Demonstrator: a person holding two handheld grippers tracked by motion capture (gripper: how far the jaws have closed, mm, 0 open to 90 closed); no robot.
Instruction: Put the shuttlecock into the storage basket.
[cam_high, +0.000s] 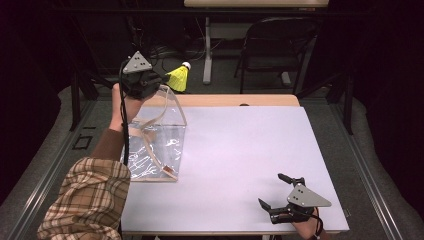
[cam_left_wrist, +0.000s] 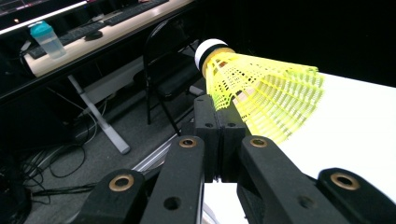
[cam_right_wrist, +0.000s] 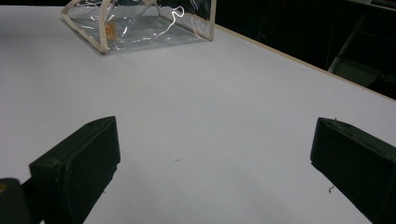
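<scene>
Left gripper (cam_high: 162, 79), raised above the clear bag (cam_high: 155, 140) at the table's far left, is clenched on the yellow shuttlecock's (cam_left_wrist: 261, 95) skirt edge, light, springy, crushable, likely best pinched gently there or at the cork; right gripper (cam_high: 276, 192) rests released, empty.
</scene>
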